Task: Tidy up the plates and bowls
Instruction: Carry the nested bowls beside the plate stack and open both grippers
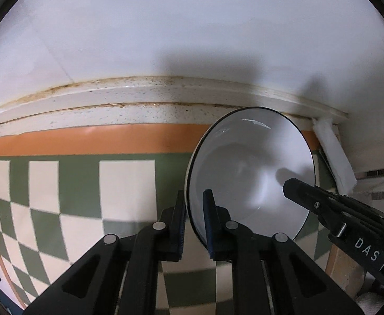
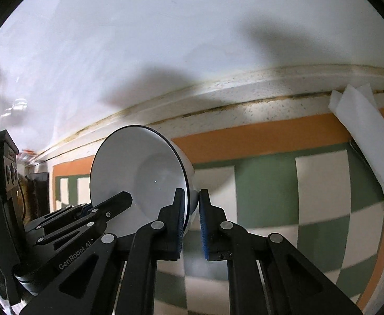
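Left gripper (image 1: 195, 204): I have it pinched on the bowl's rim, one blue pad inside the wall, one outside.
Right gripper (image 2: 192, 204): I see it clamped on the opposite rim in the same way.
Bowl (image 1: 252, 168): white with a thin dark edge, tipped on its side between my two tools, its hollow facing the left camera, off the cloth.
Cloth (image 1: 60, 183): green and cream checks with an orange border, spread beneath both tools.
Counter ledge (image 1: 139, 105): speckled, stained along the seam, beyond the bowl.
Wall (image 1: 192, 26): pale, behind the ledge.
Folded paper (image 2: 362, 131): white, far right of my right tool, leaning on the ledge.
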The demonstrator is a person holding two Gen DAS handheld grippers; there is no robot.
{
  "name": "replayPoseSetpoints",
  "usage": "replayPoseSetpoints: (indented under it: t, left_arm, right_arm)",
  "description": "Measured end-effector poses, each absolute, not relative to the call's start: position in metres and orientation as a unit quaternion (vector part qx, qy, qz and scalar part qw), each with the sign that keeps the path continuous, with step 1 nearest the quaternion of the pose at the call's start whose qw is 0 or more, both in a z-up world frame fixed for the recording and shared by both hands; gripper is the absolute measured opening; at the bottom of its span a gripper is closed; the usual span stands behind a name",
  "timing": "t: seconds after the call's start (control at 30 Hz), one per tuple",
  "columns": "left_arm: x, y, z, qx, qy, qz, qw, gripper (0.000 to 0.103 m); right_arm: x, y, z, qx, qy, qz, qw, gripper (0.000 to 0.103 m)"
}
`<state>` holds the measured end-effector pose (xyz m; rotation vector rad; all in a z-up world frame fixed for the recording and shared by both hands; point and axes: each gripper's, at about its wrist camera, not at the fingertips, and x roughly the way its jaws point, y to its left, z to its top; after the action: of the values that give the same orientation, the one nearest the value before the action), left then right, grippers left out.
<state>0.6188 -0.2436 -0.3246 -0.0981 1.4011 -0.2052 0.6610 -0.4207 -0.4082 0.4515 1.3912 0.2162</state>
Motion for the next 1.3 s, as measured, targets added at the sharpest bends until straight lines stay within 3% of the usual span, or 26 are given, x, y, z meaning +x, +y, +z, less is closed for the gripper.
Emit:
replayPoseSetpoints:
  t: [0.37,0.63,0.97,1.3]
  left_arm:
    - [0.537,-0.229,-0.256,-0.026,0.618,-0.132,0.775,0.011]
    - [0.468,-0.228,-0.239,-0.014,0.606,-0.151,0.781,0.011]
    - [0.413,-0.222,-0.278,0.006,0.64,-0.157,0.753,0.011]
    - [0.398,-0.226,-0.325,0.018,0.676,-0.149,0.721,0.012]
  right_arm:
    - [0.559,-0.413,-0.339,0.212,0.611,0.105,0.756,0.013]
    - [0.472,-0.408,-0.312,0.218,0.604,0.102,0.76,0.013]
    - [0.392,-0.401,-0.338,0.228,0.632,0.097,0.734,0.013]
    - [0.374,-0.396,-0.383,0.225,0.667,0.085,0.705,0.014]
